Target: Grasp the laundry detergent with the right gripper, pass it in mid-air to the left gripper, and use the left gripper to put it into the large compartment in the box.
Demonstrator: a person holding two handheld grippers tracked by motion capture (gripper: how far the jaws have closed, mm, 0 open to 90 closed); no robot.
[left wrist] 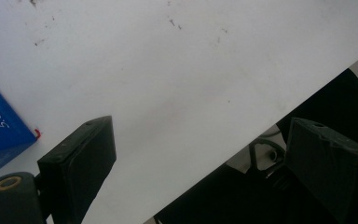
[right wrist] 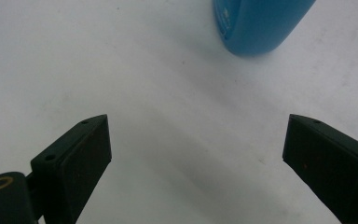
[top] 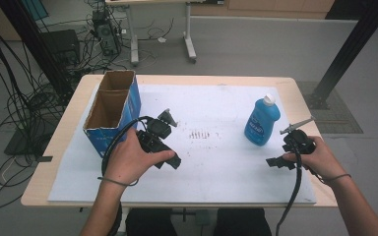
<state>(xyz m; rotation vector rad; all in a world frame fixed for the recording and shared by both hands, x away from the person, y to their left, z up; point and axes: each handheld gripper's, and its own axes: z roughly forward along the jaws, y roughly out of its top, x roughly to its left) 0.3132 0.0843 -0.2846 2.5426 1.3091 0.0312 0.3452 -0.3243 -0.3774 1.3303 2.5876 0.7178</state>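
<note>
A blue bottle with a white cap stands upright on the white sheet at the right. Its base appears ahead of my right gripper, whose jaws are spread wide over bare sheet. In the high view the right gripper sits just right of and nearer than the bottle, apart from it. A person's left hand holds my left gripper near the sheet's middle left. Its jaws stand open with nothing between them.
An open blue cardboard box stands at the table's left; its corner lies left of the left jaws. The sheet's near edge runs diagonally, with dark space below. Cables and black frame posts surround the table.
</note>
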